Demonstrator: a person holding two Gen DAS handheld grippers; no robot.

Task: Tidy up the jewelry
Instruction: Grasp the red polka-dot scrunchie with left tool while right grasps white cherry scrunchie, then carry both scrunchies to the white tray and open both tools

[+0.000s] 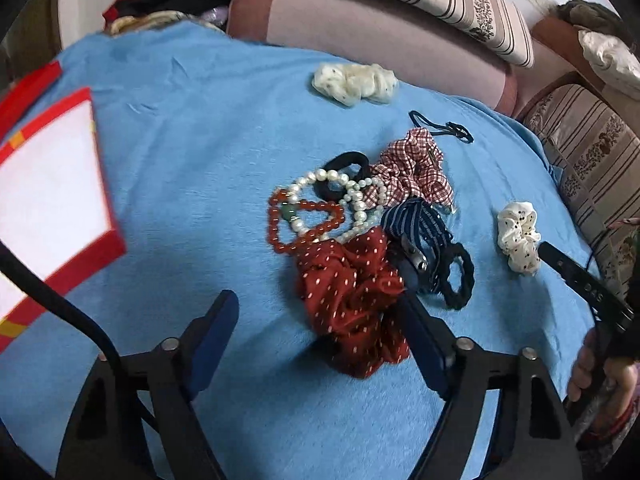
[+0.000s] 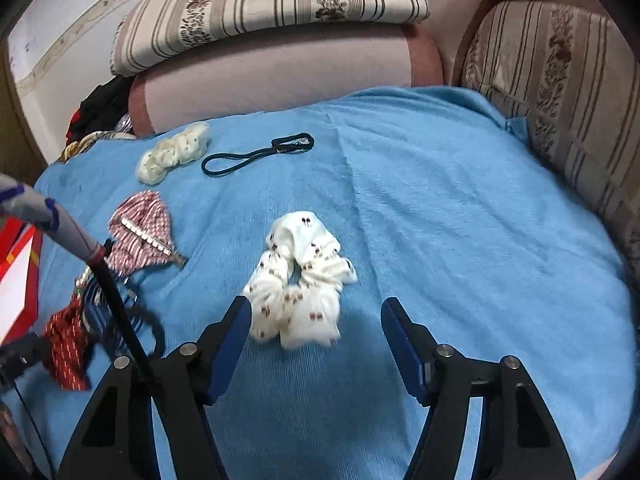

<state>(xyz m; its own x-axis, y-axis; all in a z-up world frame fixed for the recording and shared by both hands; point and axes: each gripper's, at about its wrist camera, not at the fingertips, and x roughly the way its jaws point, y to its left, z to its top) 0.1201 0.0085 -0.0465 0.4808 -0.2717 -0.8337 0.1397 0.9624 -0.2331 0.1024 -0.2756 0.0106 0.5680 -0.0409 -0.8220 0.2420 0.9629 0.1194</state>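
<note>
A blue blanket (image 1: 160, 152) covers the seat, with a red box (image 1: 52, 200) at its left edge and a heap of hair ties and bead bracelets (image 1: 304, 216) near the middle. The left gripper (image 1: 320, 312) hangs spread over the heap's red scrunchie (image 1: 348, 292), not clamping it. The right gripper (image 2: 316, 320) is spread around a white scrunchie (image 2: 300, 284) lying apart, unpinched.

Blue blanket (image 1: 160, 160), red white-dotted scrunchie (image 1: 352, 300), white dark-spotted scrunchie (image 2: 300, 272).
</note>
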